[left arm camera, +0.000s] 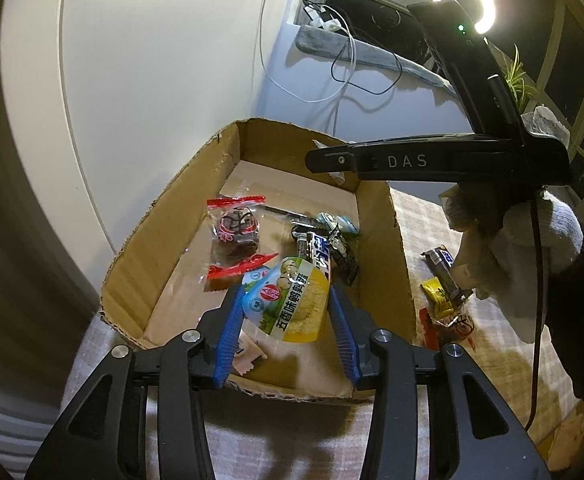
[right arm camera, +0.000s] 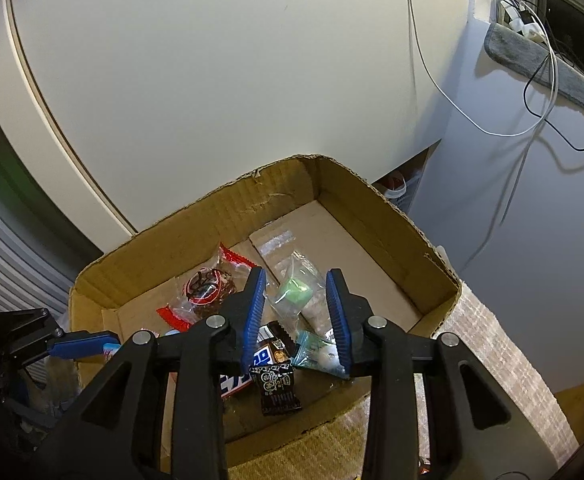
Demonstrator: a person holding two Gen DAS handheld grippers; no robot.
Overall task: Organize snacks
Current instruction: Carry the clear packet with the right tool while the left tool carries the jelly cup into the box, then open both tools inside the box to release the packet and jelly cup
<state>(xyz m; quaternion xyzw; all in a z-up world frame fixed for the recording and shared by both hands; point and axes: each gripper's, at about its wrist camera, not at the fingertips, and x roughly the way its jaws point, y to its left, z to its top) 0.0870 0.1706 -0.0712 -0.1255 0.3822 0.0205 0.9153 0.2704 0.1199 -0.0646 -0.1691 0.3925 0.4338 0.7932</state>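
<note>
**Cardboard box taking in snacks**

Cardboard box (left arm camera: 159,240) is sitting on the checked worktop (left arm camera: 424,216), holding several wrapped snacks. The left gripper (left arm camera: 285,312) is hanging over its near end, blue fingers (left arm camera: 227,332) flanking a yellow-green quail egg pouch (left arm camera: 292,300); whether they are pressing it, I cannot tell. The right gripper (right arm camera: 296,312) is hovering with fingers apart, nothing between them, above a green candy packet (right arm camera: 292,292). At 3 o'clock outside the box, more snack bars (left arm camera: 444,280) are lying beside a gloved hand (left arm camera: 504,256).

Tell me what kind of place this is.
Probably a room at home: a cloth-covered surface against a pale wall, charger cables trailing from a window ledge, a ring light, and a cardboard box of snacks.
</note>
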